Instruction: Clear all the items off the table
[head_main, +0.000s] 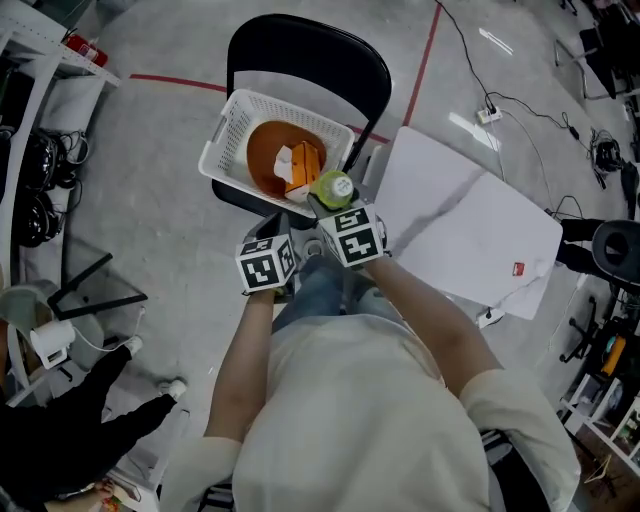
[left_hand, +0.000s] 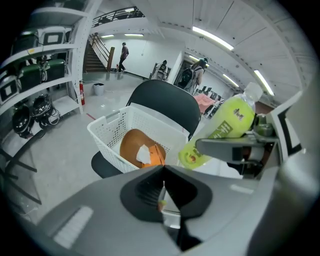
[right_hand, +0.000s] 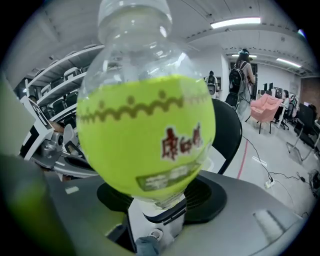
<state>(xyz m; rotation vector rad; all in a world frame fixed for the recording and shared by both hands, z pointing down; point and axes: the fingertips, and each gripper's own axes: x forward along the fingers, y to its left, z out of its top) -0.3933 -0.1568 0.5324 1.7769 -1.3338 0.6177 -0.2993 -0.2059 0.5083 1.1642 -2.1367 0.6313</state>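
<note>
Cream shirt (head_main: 370, 420), blue jeans (head_main: 320, 288); grey left tongs (left_hand: 162, 189) and right tongs (right_hand: 150, 165) carry black-and-white marker cubes (head_main: 352, 236).

The bottle (right_hand: 145, 120) between my right jaws is clear, glossy plastic. Its yellow-green label is a smooth, shiny film with print on it. Under it, the shell of my right gripper (right_hand: 150, 165) is matt grey plastic round a black ribbed hollow. My left gripper (left_hand: 163, 172) has the same dull grey shell and black matt hollow.

In the upper middle of the head view, the basket (head_main: 232, 125) is white plastic, pierced with small holes and faintly shiny. The bowl (head_main: 262, 160) inside looks smooth and orange-brown, but I cannot tell its material. The chair (head_main: 300, 45) has a black matt back.

Right of centre, the table (head_main: 450, 220) is smooth white with a soft sheen. The floor (head_main: 160, 230) is grey and polished, mirroring the lamps. At the bottom, my shirt (head_main: 340, 420) is pale cloth.
</note>
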